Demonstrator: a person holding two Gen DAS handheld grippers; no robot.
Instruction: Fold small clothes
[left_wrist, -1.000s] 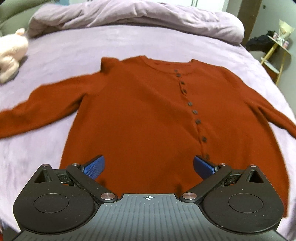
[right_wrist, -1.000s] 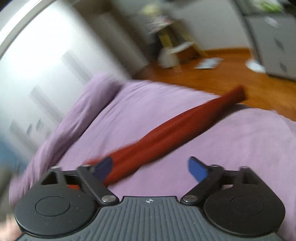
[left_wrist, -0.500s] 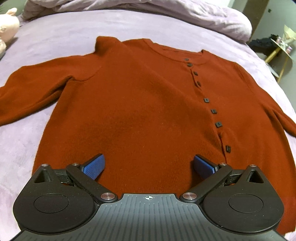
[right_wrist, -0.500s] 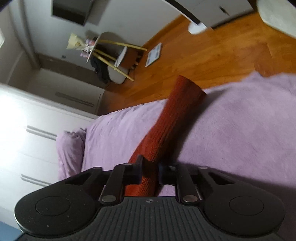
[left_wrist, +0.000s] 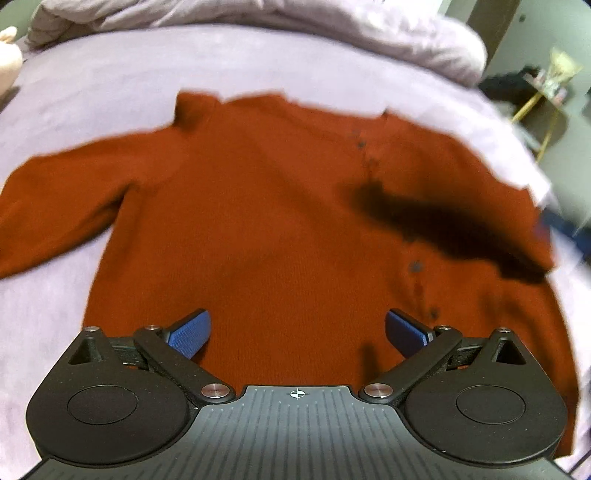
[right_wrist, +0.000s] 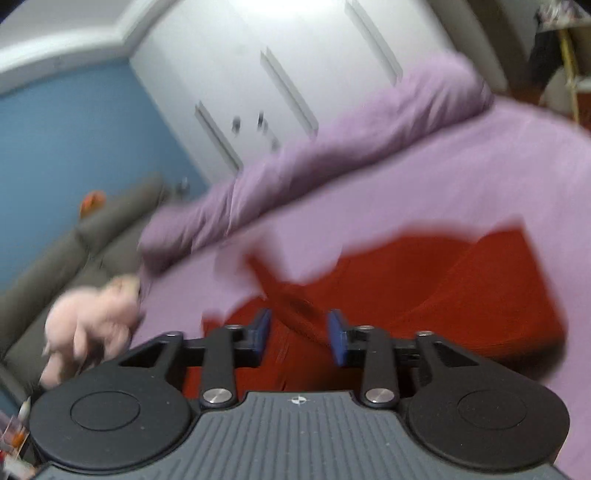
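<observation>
**Cardigan flat on bed**

I see the rust-red cardigan (left_wrist: 258, 229) spread on the purple bedspread (left_wrist: 92, 96), right sleeve folded across its front. My left gripper (left_wrist: 295, 332) hangs wide above the hem; right gripper (right_wrist: 300, 332) partly parted, gripping nothing.

Cardigan (left_wrist: 258, 229) flat on the bed (left_wrist: 110, 96), rolled duvet (left_wrist: 258, 22) behind, plush toy (right_wrist: 92, 314) far left.

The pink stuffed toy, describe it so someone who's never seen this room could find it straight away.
Start at the bed with the lilac cover. Off its edge, beside the grey sofa, sits the pink stuffed toy. It is the only pale pink, fuzzy thing there, unlike the flat rust-red cardigan.
</observation>
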